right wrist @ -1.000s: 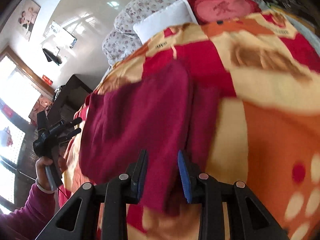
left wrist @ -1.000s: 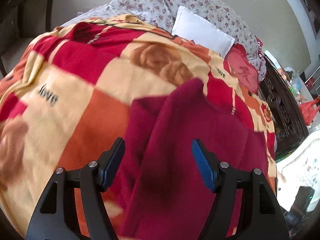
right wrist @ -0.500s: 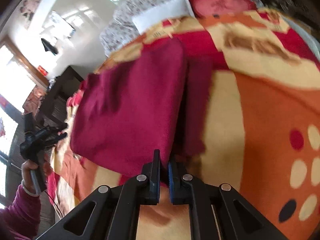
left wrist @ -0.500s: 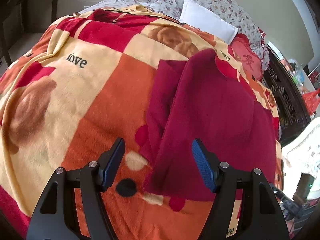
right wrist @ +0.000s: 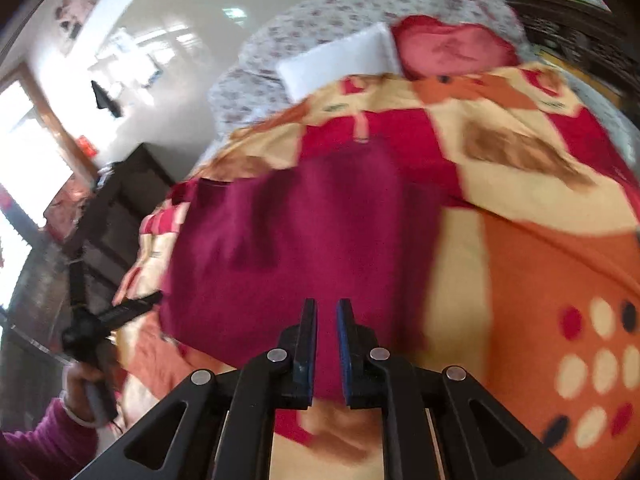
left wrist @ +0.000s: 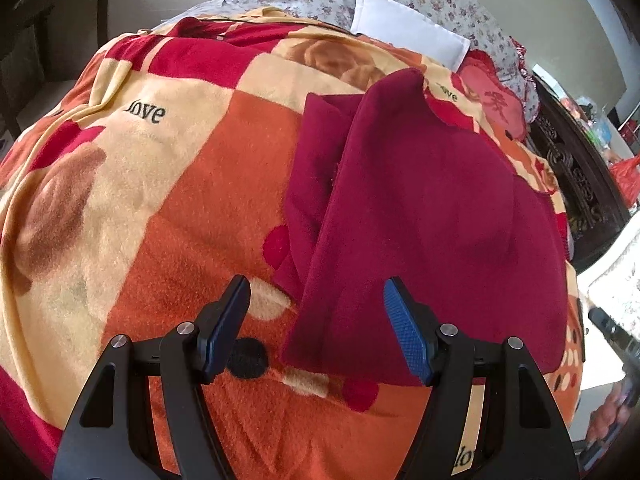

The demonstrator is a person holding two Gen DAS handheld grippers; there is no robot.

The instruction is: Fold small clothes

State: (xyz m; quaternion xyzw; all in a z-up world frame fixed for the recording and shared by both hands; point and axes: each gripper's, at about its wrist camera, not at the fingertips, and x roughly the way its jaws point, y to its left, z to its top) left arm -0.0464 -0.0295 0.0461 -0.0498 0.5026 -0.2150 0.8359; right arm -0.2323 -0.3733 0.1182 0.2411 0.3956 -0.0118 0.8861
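a: status — maroon garment [left wrist: 420, 216] lies on the patterned blanket [left wrist: 168, 208] on the bed, one side already lapped over the middle, lengthwise fold line visible. near hem sits just ahead of both tools.

b: grippers?

a: left gripper [left wrist: 316, 326] has fingers wide apart, nothing between them, hovering over the near left corner of the cloth. right gripper [right wrist: 326, 350] has fingers nearly together with a thin gap; right view is blurred, so can't tell if the hem is pinched or just seen through the gap.

b: step?

a: looks mid-fold, between the side fold and the next one. my guess: next move needs the left to close on the near corner, right to confirm its grip, then carry the hem toward the white pillow [left wrist: 408, 34] end, keeping edges aligned.
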